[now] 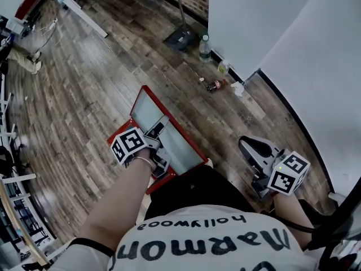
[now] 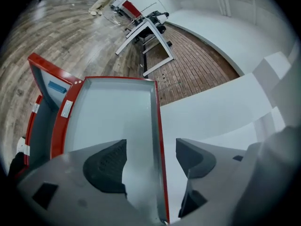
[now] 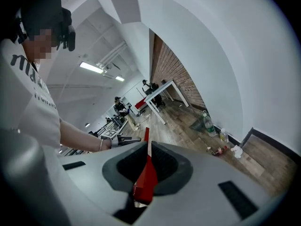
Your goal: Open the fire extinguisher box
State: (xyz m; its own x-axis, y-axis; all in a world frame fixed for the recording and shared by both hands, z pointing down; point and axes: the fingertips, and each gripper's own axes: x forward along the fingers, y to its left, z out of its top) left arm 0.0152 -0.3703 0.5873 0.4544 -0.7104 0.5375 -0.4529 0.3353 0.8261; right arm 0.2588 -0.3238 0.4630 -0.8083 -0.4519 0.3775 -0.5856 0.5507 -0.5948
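Note:
The red fire extinguisher box (image 1: 192, 147) lies on the wood floor, its glass-panelled door (image 1: 148, 110) swung up. My left gripper (image 1: 161, 130) is at that door. In the left gripper view the door's red edge (image 2: 158, 126) runs between the jaws of the left gripper (image 2: 150, 157). The pads (image 2: 106, 166) stand wide apart and do not press on it. A second red-framed panel (image 2: 47, 79) stands further left. My right gripper (image 1: 252, 147) hovers to the right of the box, away from it and shut on nothing. In the right gripper view the box shows red past the tips of the right gripper (image 3: 146, 161).
A white wall (image 1: 293, 66) runs along the right. At its foot stand a plastic bottle (image 1: 205, 47), a red can (image 1: 214, 86) and a dustpan (image 1: 180, 38). White table legs (image 1: 84, 16) are at the far left. People stand in the distance (image 3: 120, 107).

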